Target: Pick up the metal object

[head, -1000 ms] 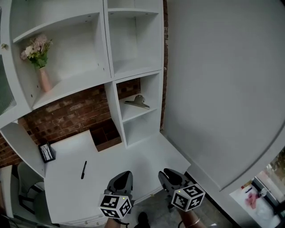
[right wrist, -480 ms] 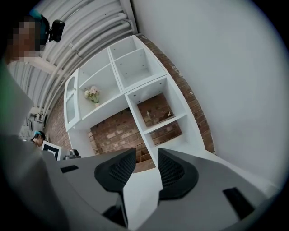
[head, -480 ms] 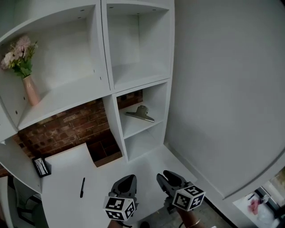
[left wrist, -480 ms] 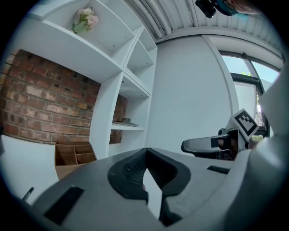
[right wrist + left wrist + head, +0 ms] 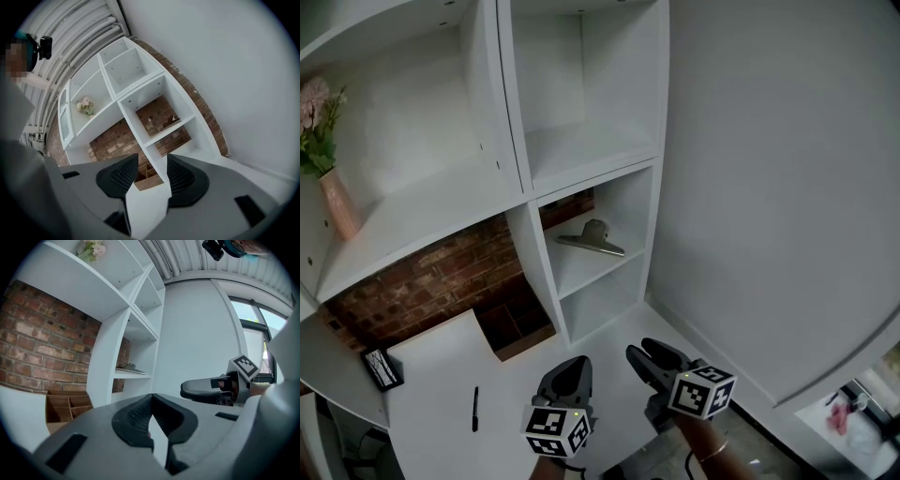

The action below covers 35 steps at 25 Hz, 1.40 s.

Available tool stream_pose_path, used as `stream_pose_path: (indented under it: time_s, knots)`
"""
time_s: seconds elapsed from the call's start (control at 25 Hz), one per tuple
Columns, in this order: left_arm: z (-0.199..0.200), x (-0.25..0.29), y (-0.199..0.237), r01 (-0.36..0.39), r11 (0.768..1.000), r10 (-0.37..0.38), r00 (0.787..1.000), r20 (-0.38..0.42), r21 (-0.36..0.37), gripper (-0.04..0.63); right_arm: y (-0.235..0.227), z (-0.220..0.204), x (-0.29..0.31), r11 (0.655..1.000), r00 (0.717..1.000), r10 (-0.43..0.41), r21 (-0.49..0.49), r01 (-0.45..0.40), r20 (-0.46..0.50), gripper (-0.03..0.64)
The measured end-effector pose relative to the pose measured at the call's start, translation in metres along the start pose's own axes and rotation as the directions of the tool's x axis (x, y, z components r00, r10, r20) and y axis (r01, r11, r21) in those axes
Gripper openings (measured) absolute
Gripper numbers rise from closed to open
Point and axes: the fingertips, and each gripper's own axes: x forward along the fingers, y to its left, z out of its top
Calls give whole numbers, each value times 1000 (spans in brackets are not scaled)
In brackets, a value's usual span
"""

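Observation:
The metal object, a large silver clip (image 5: 593, 238), lies on a white shelf in the right column of the shelving unit; it also shows small in the left gripper view (image 5: 127, 366) and in the right gripper view (image 5: 171, 120). My left gripper (image 5: 568, 373) hangs low over the desk, its jaws shut with nothing between them (image 5: 151, 411). My right gripper (image 5: 649, 359) is beside it to the right, well below and in front of the clip. Its jaws (image 5: 152, 174) are opening, with nothing between them.
A white desk (image 5: 441, 375) carries a black pen (image 5: 474, 409) and a small dark frame (image 5: 379, 368). A wooden organiser (image 5: 517, 326) sits against the brick wall. A pink vase with flowers (image 5: 328, 187) stands on an upper shelf. A plain white wall (image 5: 769, 187) bounds the right.
The head view has swung so the shelves sit further left and closer. Both grippers have stayed low in the frame. The right gripper's jaws stand wider apart.

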Motion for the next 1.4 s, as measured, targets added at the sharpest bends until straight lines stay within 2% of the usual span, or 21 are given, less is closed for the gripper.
stream_pose_path:
  time_s: [0.56, 1.12, 1.4]
  knots:
    - [15, 48, 16, -11, 1000, 11, 1000, 4, 16, 9, -37, 64, 50, 997, 996, 43, 54, -47, 76, 184]
    - [35, 102, 22, -88, 996, 88, 996, 22, 2, 9, -50, 114, 115, 982, 982, 186, 37, -188, 43, 192]
    - [49, 129, 28, -147, 989, 146, 989, 25, 13, 9, -67, 140, 150, 973, 974, 225, 49, -227, 33, 193]
